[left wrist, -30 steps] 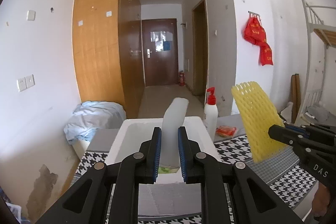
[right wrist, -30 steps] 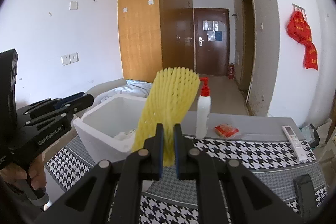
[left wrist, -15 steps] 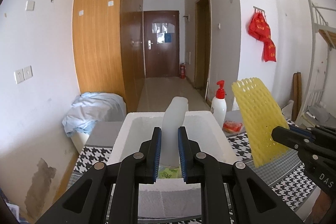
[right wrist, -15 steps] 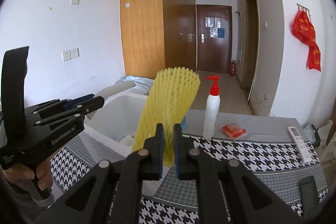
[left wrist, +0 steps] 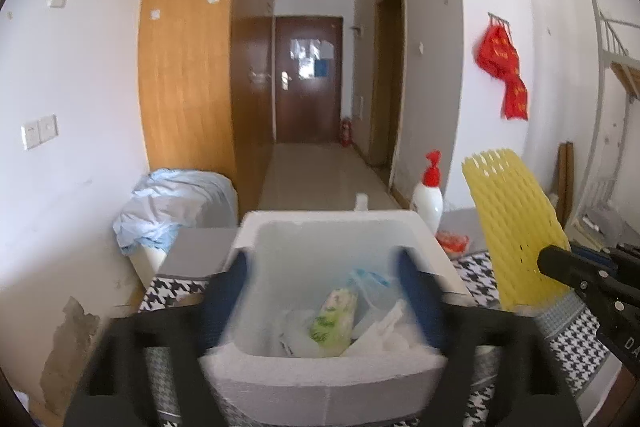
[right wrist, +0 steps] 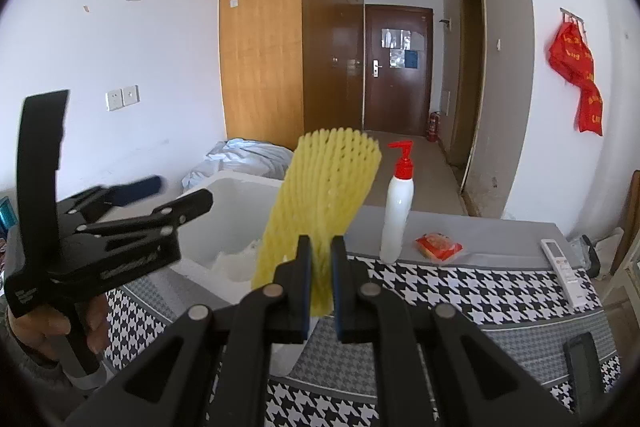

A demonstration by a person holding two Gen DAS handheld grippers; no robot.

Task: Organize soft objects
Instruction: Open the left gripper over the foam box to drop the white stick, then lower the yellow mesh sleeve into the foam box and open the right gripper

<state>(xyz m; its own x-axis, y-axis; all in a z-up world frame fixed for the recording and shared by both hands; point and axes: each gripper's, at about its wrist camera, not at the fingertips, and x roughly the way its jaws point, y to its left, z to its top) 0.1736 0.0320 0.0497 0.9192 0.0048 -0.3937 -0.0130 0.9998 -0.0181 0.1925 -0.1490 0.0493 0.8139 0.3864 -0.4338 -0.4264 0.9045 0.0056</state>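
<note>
A white foam box [left wrist: 332, 217] [right wrist: 240, 187] stands on the houndstooth table cloth. It holds plastic bags and a green-and-white packet [left wrist: 334, 319]. My left gripper [left wrist: 322, 267] [right wrist: 178, 191] hovers over the box; its jaws are blurred, opening wide, with nothing gripped between them. My right gripper [right wrist: 320, 259] [left wrist: 552, 259] is shut on the lower end of a yellow foam net sleeve [right wrist: 324, 195] [left wrist: 516, 235]. The sleeve stands upright, just right of the box.
A white pump bottle with a red top [right wrist: 396, 215] [left wrist: 428, 203] stands behind the box. A red packet [right wrist: 438, 247], a white remote [right wrist: 564, 271] and a dark phone [right wrist: 582, 363] lie on the right. Crumpled pale-blue bedding [left wrist: 172, 203] sits left of the table.
My left jaws have sprung open, and the pale foam piece they held upright is gone from between them. My right gripper still holds the yellow sleeve.
</note>
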